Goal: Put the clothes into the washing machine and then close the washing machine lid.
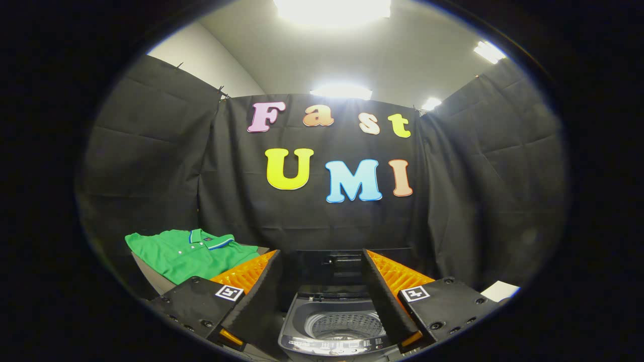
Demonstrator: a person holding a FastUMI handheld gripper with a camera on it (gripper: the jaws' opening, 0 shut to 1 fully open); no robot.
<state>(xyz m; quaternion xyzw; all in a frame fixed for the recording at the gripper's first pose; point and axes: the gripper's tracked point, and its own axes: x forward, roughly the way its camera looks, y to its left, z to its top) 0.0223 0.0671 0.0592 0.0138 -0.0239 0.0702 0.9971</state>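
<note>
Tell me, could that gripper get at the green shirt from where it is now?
Probably yes. The gripper is open and empty, and the green shirt lies uncovered on a surface beyond its left finger, beside the washing machine.

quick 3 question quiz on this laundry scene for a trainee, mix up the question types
1. True or false: the washing machine has its lid shut.
2. Multiple choice: the green shirt lies
A) inside the drum
B) on a surface beside the machine, beyond one finger
C) between the fingers
3. Fill in: the gripper is ____ and holds nothing.

Key:
1. False. The lid stands up at the back and the drum shows between the fingers.
2. B
3. open
</note>
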